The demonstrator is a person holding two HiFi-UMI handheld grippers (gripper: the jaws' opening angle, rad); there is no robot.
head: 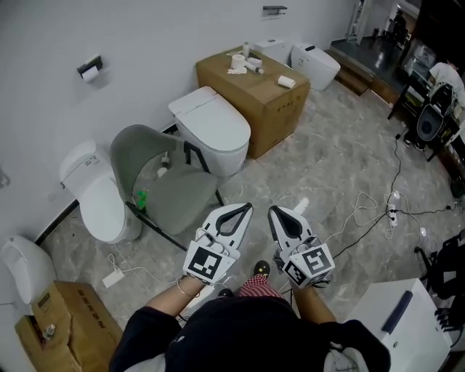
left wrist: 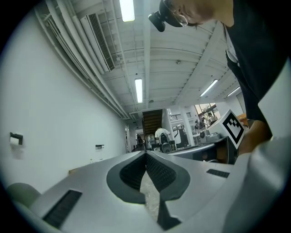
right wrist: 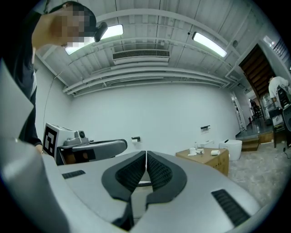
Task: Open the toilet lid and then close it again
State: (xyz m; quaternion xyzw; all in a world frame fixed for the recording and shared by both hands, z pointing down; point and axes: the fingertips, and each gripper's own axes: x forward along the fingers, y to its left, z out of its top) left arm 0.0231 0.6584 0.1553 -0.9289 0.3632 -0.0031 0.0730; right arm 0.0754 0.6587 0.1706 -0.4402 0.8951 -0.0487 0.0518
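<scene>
Toilet (head: 214,127), white ceramic, closed, left of brown cardboard box (head: 256,89), long axis pointing away from wall; left gripper (head: 245,208), right gripper (head: 274,211) jaws closed, empty

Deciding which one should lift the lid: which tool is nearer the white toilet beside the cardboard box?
Left. The left tool is in front of the toilet, apart from it; the right tool is farther off, to the right.

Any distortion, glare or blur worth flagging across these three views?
Head view: evenly lit, sharp, the toilet clear. Left gripper view: heavy fisheye, black corners, ceiling lights blown out, left gripper soft up close. Right gripper view: same fisheye and vignette, right gripper slightly soft too.
</scene>
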